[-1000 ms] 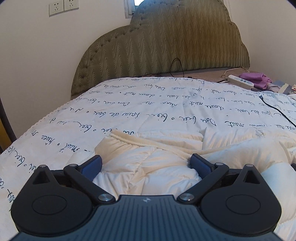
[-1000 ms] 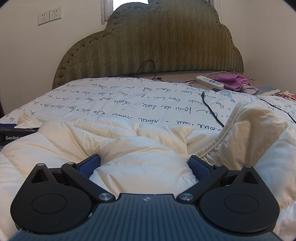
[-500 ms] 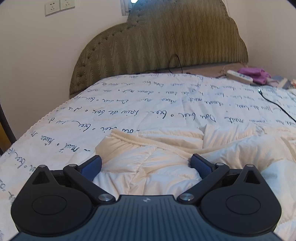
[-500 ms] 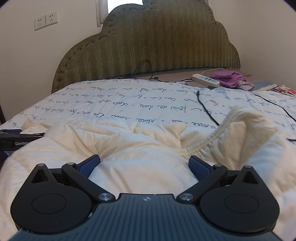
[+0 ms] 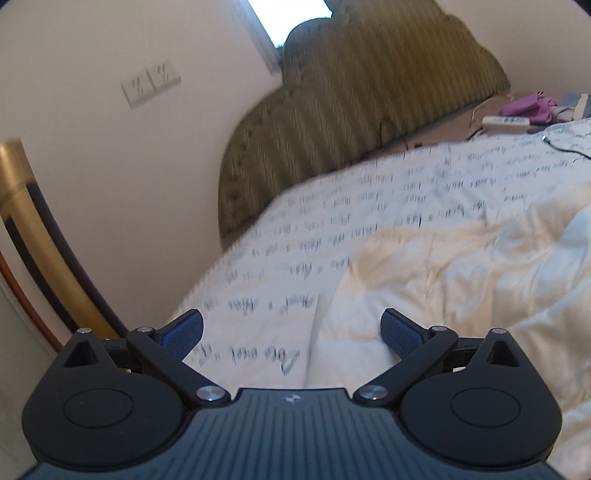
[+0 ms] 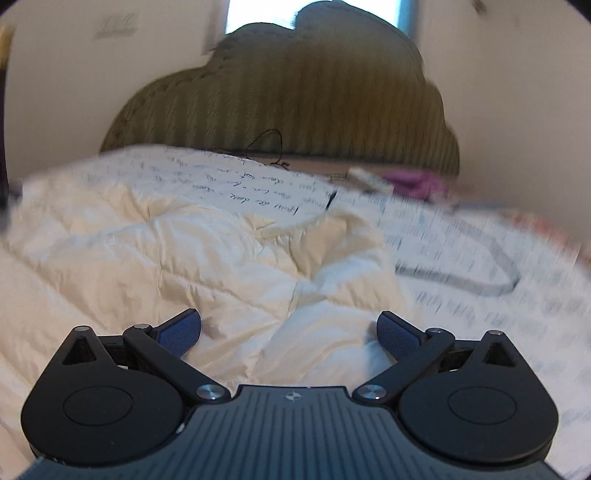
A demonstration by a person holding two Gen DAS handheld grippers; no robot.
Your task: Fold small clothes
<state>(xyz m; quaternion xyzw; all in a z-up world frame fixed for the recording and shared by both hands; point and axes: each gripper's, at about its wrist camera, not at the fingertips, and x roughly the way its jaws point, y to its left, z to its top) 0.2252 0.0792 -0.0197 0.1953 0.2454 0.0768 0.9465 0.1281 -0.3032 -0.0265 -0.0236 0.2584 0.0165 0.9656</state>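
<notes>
Both the left gripper (image 5: 291, 332) and right gripper (image 6: 289, 330) have jaws spread, gripping nothing, over a cream padded garment (image 6: 207, 258) (both views blurred) on the bed (image 5: 369, 206).

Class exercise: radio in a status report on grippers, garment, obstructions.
Left gripper open, empty. Right gripper open over cream padded garment, crumpled on bed. Black cable beside it.

Soft dim daylight from blown-out window (image 5: 291, 18) | heavy motion blur on bedspread (image 6: 480, 266), headboard (image 6: 295, 110) | fisheye corners dark, bent
</notes>
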